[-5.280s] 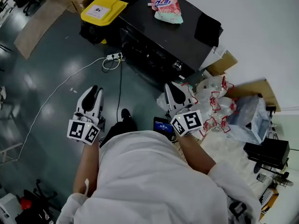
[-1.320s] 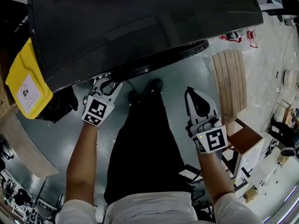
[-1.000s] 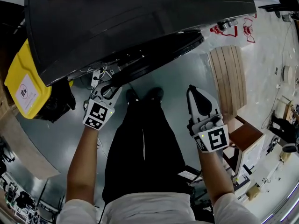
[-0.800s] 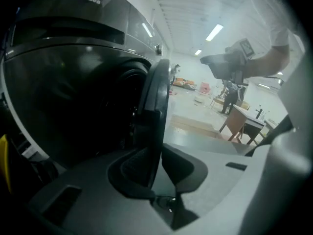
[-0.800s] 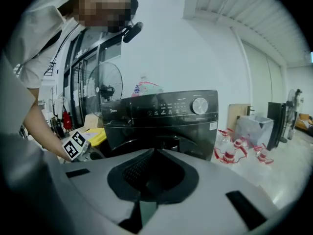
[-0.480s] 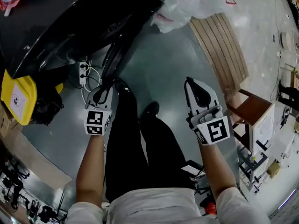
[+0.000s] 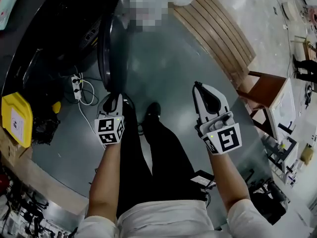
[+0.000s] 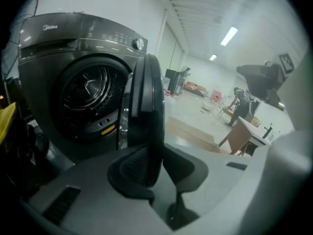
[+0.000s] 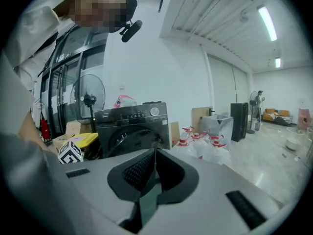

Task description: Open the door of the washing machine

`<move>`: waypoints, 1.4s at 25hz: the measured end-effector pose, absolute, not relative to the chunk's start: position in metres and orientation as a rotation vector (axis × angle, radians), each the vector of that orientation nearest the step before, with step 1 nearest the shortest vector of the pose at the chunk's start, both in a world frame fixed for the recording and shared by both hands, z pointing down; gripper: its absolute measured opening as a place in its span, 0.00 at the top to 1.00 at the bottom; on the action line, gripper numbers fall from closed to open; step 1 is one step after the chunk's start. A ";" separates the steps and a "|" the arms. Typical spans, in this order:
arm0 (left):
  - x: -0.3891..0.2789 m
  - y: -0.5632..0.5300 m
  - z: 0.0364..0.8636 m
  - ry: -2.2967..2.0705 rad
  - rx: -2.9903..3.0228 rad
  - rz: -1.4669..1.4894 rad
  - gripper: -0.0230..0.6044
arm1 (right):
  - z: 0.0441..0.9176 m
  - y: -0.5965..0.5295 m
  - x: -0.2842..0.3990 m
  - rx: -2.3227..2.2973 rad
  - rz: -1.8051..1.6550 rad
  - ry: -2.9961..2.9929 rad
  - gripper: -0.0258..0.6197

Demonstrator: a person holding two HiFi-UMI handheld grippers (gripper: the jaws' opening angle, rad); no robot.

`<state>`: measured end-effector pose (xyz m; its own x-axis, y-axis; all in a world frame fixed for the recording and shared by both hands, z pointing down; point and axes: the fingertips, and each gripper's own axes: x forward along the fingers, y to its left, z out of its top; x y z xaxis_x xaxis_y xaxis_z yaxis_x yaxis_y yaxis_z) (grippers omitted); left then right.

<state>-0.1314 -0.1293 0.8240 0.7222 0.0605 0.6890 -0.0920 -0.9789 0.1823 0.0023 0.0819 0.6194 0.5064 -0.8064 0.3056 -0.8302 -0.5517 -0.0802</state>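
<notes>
Floor [image 7: 168, 78]: grey and glossy; from my head view it runs under everything.
Washing machine [image 8: 63, 58]: a dark front-loader, at the upper left of my head view. I can see straight into its round drum [image 8: 88, 89] from the left gripper view.
Door [image 8: 146, 97]: open, standing well out from the machine's front and almost edge-on to the left gripper's camera.
Wooden boards [image 7: 218, 33]: 1 slatted panel flat on the floor, right of the machine and well apart from both grippers.
Legs [image 7: 148, 157]: dark trousers, between the 2 grippers in my head view.
Yellow lid [image 7: 15, 118]: at the left edge, beside the machine.
Left gripper [image 8: 156, 160]: clamped on the door's outer rim, with 1 dark pad on each face of it.
Right gripper [image 9: 153, 160]: jaws pressed together with nothing between them, held over bare floor, well apart from the door. Its camera shows me the machine in the distance.
Power strip [image 7: 75, 85]: white, on the floor near the foot of the door, with a white cable looped beside it.
</notes>
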 end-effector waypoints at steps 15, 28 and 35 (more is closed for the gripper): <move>-0.063 0.008 0.822 0.244 2.595 1.058 0.80 | 0.639 0.164 -0.021 2.834 0.564 -1.188 0.91; 0.013 0.087 0.821 0.356 2.530 1.058 0.79 | 0.653 0.198 -0.012 2.919 0.572 -1.104 0.91; 0.076 0.129 0.821 0.446 2.534 1.084 0.86 | 0.654 0.224 -0.015 2.931 0.583 -1.065 0.91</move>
